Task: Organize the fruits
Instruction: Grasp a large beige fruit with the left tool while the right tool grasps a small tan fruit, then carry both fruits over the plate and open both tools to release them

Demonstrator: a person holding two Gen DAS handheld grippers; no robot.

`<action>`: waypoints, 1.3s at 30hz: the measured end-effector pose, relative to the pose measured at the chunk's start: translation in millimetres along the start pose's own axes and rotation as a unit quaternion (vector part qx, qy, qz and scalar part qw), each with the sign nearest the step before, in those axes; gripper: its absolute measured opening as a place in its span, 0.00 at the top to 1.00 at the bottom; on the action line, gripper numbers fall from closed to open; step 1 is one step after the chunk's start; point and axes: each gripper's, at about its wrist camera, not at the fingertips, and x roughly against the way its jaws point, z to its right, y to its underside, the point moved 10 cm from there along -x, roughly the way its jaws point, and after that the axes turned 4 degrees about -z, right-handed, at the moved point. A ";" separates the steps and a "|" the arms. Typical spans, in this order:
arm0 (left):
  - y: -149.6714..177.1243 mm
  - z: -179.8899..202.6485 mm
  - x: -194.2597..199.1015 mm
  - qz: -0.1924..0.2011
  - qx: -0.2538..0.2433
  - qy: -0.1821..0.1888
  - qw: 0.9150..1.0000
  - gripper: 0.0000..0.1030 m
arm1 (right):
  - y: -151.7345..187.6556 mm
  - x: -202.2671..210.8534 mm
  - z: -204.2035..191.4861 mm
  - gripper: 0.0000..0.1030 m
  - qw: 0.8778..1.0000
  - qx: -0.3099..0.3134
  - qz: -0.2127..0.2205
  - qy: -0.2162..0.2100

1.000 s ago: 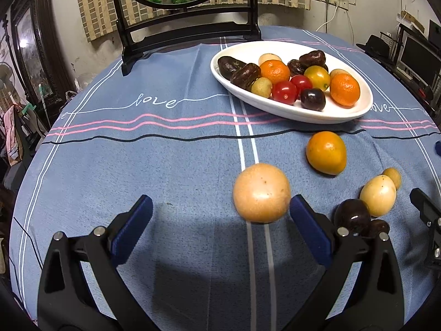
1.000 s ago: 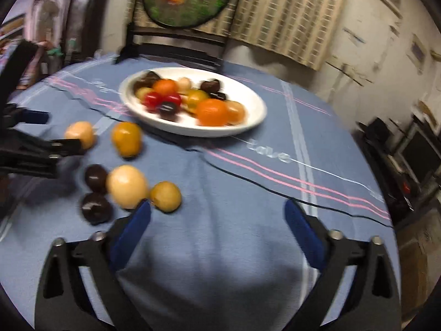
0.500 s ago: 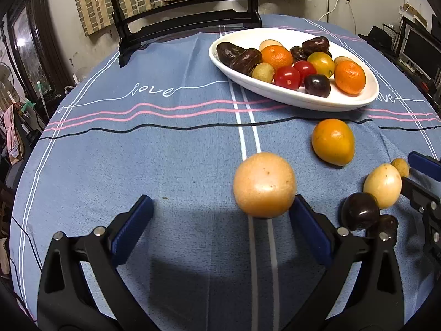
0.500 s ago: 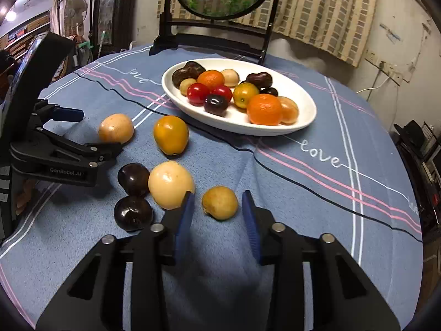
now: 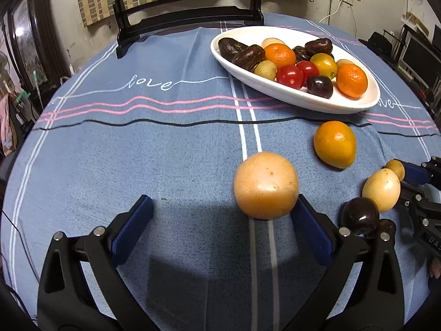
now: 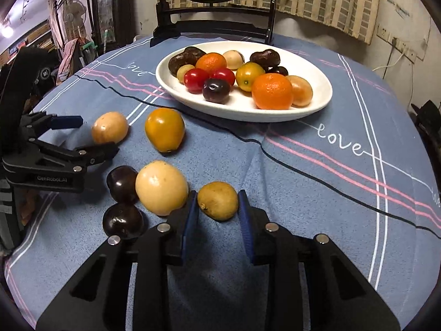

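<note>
Fruit organisation is under way on the cloth-covered counter (image 6: 344, 193). At left, the left hand-held gripper (image 5: 220, 229) is held wide open, its right pad just beside the pale round fruit (image 5: 266, 184), with nothing gripped. Further right, the right hand-held gripper (image 6: 217, 215) is closed on the small yellow-brown fruit (image 6: 218, 200), both pads pressed against its sides while it rests on the cloth just beside the cream fruit (image 6: 161, 187). A straight lift is advised, so neighbouring fruit is not nudged. Release should be made low over a bare part of the white dish (image 6: 317, 88), beyond, to avoid rolling.
</note>
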 end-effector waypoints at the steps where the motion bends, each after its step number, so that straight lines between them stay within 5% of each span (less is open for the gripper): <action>1: 0.1 -0.2 -0.1 0.000 0.003 0.003 1.000 0.02 | 0.0 -0.5 0.3 0.71 1.000 -0.003 -0.001 0.000; 16: -5.1 3.2 -2.0 0.005 0.017 -0.002 1.000 0.02 | 0.1 -1.6 3.0 0.66 1.000 -0.018 -0.001 -0.015; 21: -14.0 22.4 4.0 0.027 -0.021 0.020 0.999 0.03 | -0.6 -1.7 1.6 0.67 1.000 -0.011 0.000 -0.005; 26: -10.9 22.9 6.0 0.026 -0.017 0.036 0.999 0.42 | -0.7 -1.7 0.5 0.67 1.000 -0.006 0.000 0.002; 28: -10.0 24.7 9.3 0.029 -0.014 0.053 0.998 0.49 | -0.5 -1.4 -0.5 0.67 1.000 -0.005 0.001 0.003; 31: -7.7 30.8 13.5 0.034 -0.025 0.056 0.998 0.57 | -0.3 -1.0 0.0 0.67 1.000 -0.005 0.001 0.004; 39: -15.6 32.1 26.0 0.064 -0.027 0.062 0.996 0.57 | -1.8 4.8 1.2 0.71 1.000 -0.012 0.013 -0.013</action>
